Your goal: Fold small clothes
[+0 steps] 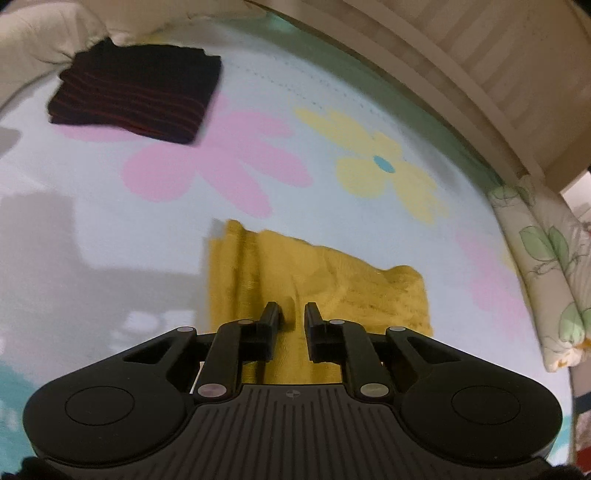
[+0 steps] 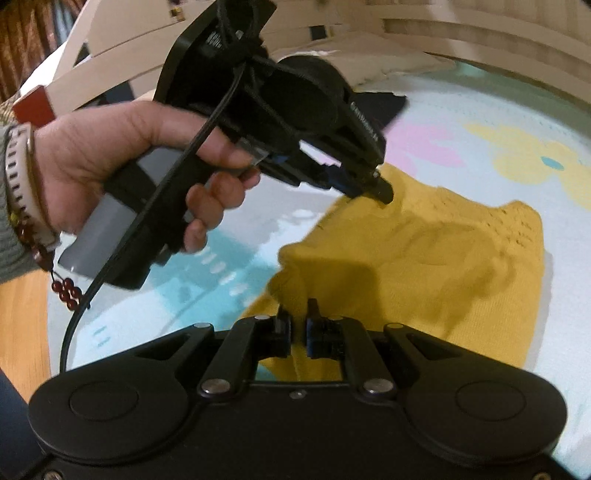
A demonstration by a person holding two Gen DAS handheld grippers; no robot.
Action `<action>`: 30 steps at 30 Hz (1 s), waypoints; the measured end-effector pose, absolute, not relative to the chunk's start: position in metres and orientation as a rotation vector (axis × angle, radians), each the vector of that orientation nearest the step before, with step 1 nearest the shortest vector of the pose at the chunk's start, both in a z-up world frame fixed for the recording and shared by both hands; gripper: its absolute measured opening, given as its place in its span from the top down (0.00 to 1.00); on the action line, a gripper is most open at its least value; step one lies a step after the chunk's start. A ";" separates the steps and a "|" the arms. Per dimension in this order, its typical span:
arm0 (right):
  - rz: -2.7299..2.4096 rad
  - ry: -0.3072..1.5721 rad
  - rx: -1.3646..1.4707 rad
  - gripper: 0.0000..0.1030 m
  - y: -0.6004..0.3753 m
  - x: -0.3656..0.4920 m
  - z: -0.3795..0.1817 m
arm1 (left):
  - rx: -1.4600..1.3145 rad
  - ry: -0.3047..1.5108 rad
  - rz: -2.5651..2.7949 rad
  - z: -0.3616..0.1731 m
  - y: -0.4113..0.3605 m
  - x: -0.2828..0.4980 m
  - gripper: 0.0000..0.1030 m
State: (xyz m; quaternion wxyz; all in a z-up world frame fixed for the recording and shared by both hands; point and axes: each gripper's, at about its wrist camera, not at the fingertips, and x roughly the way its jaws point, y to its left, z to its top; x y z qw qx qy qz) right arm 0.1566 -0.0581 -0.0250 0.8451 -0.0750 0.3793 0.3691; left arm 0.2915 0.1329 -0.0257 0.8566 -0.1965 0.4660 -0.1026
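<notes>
A small yellow knit garment (image 1: 325,280) lies partly folded on the pale blue flowered cover (image 1: 258,92). My left gripper (image 1: 293,314) is shut on a fold of the yellow garment at its near edge. In the right wrist view the same garment (image 2: 424,266) is rumpled, and my right gripper (image 2: 299,314) is shut on a raised fold at its near left corner. The left gripper (image 2: 384,194) shows there too, held in a hand, its tip on the garment's far left edge. A folded dark garment with red stripes (image 1: 136,92) lies at the far left.
A white slatted frame (image 1: 461,48) runs along the far and right side of the bed. A floral pillow (image 1: 546,266) sits at the right edge. A cream cushion (image 1: 44,33) lies at the far left corner. A black cable (image 2: 96,291) hangs from the left gripper.
</notes>
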 end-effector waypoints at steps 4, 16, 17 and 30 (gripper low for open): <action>0.834 0.839 -0.251 0.81 -0.041 0.149 -0.036 | -0.382 1.046 -0.161 -0.038 0.141 0.291 0.85; 0.853 0.800 -0.185 0.51 -0.073 0.161 -0.011 | -0.512 0.934 -0.224 -0.027 0.128 0.303 0.54; 0.814 0.793 -0.163 0.51 -0.082 0.168 -0.009 | -0.501 0.943 -0.225 -0.030 0.123 0.306 0.54; 0.368 0.817 0.107 0.51 -0.173 0.259 -0.027 | -0.317 0.967 -0.120 -0.049 0.110 0.301 0.84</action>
